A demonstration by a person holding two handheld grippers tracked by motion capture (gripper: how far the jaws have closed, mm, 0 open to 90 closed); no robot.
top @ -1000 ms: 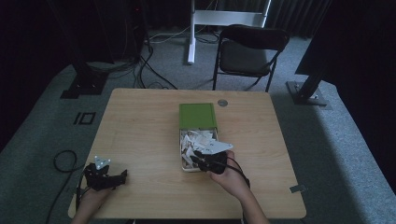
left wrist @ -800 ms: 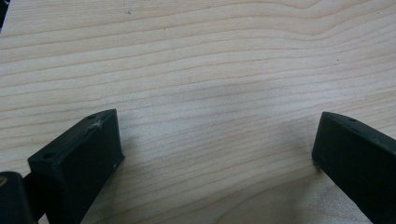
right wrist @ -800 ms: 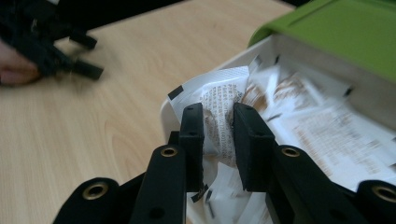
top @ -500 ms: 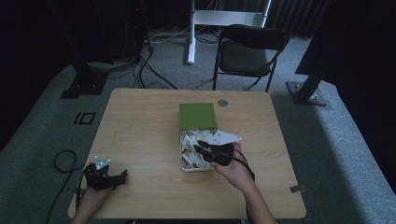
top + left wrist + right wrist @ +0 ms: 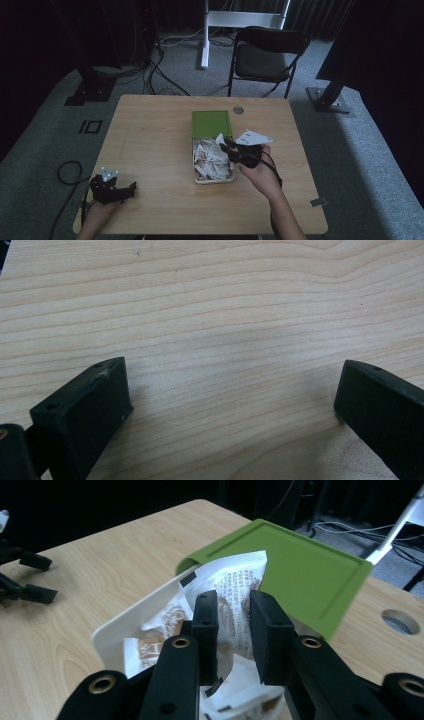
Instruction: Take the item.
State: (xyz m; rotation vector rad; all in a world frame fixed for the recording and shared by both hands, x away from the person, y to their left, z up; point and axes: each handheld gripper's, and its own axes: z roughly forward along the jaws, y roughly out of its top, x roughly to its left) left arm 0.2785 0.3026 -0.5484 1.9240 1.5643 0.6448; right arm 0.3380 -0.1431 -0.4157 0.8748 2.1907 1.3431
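A white box sits on the wooden table, right of the table's middle, and it is heaped with white paper packets. A green lid lies flat on the table, touching the box's far end. Beyond the lid, near the table's far edge, is a round grey hole cover.

The right gripper reaches over the box from its right side. In the right gripper view its two black jaws are clamped on one packet, lifted above the rest in the box, with the lid behind it. The packet carries small dark print and a brown round mark, but the print is too blurred to read.

The left gripper rests on the table well to the left of the box, near the table's near edge. In the left gripper view its jaws stand wide apart with only bare wood grain between them.

Behind the table, past the lid, stands a dark folding chair
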